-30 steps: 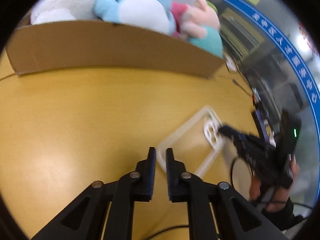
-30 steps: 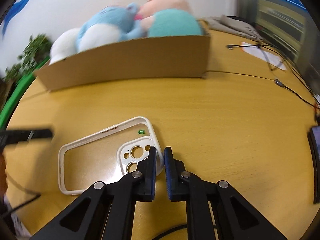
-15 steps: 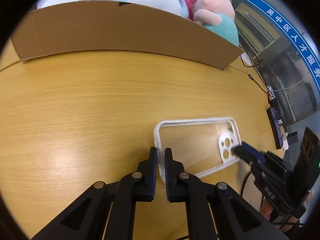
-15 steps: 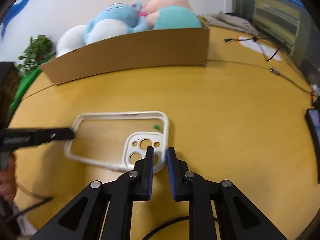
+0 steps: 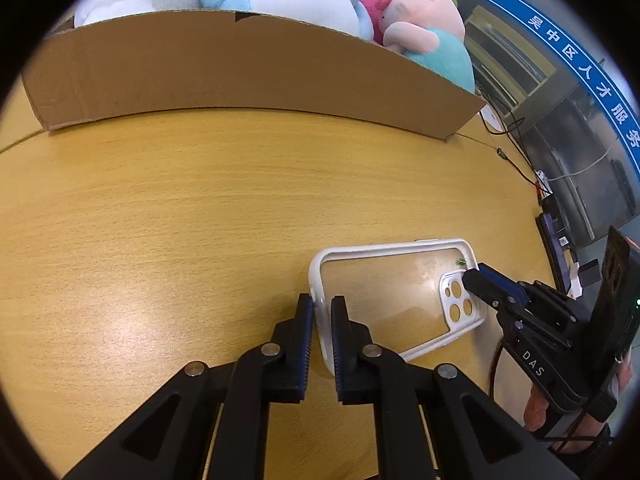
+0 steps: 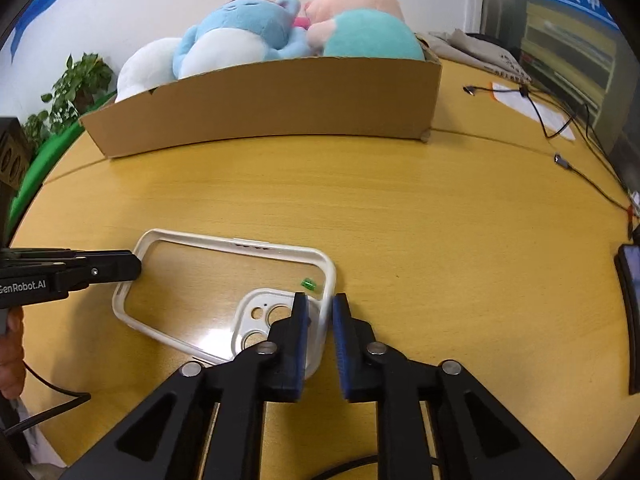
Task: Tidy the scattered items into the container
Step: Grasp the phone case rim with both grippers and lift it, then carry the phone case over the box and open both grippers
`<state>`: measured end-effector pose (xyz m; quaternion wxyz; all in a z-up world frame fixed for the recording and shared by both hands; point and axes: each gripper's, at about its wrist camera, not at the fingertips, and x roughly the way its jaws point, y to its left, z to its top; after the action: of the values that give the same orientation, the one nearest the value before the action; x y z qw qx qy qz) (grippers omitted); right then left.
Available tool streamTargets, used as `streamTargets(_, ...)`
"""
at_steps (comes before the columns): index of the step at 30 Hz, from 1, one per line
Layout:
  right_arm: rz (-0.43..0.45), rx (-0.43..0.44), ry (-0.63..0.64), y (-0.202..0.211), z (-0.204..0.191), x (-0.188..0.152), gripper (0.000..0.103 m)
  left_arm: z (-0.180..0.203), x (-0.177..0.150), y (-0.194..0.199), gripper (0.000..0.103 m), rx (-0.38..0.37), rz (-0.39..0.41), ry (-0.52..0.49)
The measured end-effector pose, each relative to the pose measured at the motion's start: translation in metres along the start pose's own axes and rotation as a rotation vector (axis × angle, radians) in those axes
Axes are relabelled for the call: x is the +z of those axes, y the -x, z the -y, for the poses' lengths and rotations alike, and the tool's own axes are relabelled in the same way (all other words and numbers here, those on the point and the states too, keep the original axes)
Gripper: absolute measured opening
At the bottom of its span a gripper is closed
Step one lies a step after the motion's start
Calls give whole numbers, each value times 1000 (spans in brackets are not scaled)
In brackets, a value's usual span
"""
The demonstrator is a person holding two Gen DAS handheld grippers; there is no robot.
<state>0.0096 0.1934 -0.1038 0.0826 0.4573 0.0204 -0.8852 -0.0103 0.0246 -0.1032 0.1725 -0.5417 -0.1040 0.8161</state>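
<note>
White rubbery rim and a clear back make up the phone case (image 5: 394, 300) lying flat on the yellow wood-grain table (image 5: 180, 208), at about five o'clock in the left wrist view and seven o'clock in the right wrist view. The left gripper (image 5: 322, 320) straddles the plain short end of that case, its black fingers with blue pads pinching the white rim between them. The right gripper (image 6: 320, 322) is at the opposite short end, next to the camera cut-outs; its jaws have just been closing, the rim stands between the pads, and they press on it. A hand (image 6: 10, 360) shows at the nine o'clock edge behind the left tool.

Toward twelve o'clock, well apart from the case, stands the brown cardboard box (image 6: 272, 116), its long wall facing both cameras. Plush toys fill it: a blue-and-white one (image 6: 236, 36), a pink pig in a teal outfit (image 6: 356, 20), and a white one (image 6: 144, 64). Thin black cables (image 6: 560, 120) trail over the table at two o'clock.
</note>
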Motion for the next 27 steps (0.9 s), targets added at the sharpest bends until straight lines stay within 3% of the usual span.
streamTargets(7, 18, 14, -14, 9, 3, 8, 9, -1, 4, 21, 7, -18, 37, 1)
streamTargets(13, 114, 37, 26, 38, -11, 49, 9, -4, 31, 72, 7, -22, 143, -3)
streamTargets(21, 277, 50, 99, 69, -32, 154, 8, -8, 119, 136, 7, 20, 303, -59)
streamTargets(27, 345, 64, 122, 62, -40, 253, 8, -16, 208, 141, 7, 55, 373, -90)
